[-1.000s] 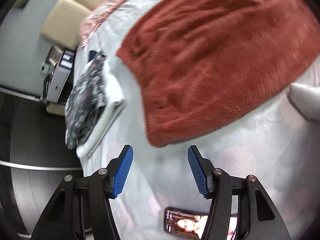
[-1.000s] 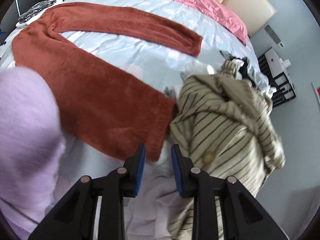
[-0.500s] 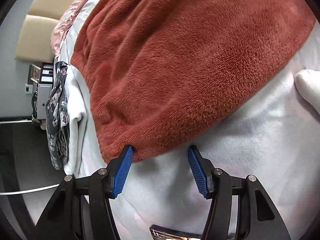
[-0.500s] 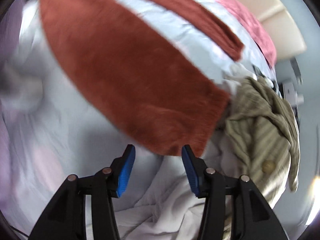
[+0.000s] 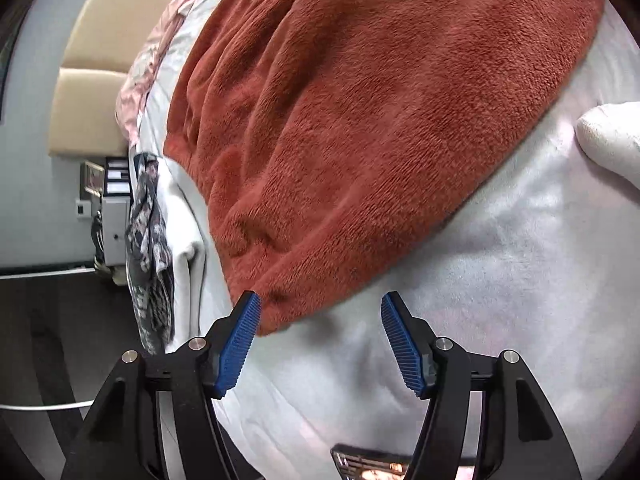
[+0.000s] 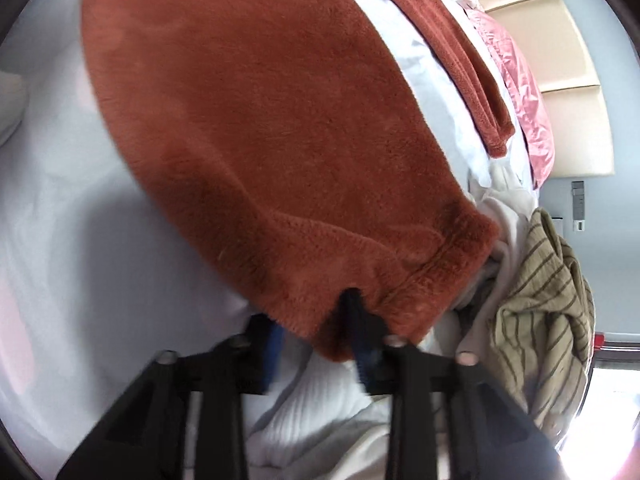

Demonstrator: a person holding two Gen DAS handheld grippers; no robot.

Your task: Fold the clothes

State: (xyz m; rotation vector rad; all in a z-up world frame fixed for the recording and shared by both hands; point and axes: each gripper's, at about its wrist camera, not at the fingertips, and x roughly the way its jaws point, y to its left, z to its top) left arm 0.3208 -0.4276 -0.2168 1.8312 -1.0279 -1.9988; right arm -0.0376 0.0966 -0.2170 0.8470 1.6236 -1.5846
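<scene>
Both grippers pitched down: right gripper (image 6: 316, 332) jaws closing on fleece hem (image 6: 400, 276).

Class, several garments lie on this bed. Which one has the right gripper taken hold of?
The rust-red fleece garment. The right gripper has just been closing its jaws on that garment's hem; the striped olive shirt beside it lies untouched.

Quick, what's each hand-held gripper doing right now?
Left hand-held gripper: open at the rust fleece garment hem, holding nothing.
Right hand-held gripper: just closing on the same garment's edge.
</scene>
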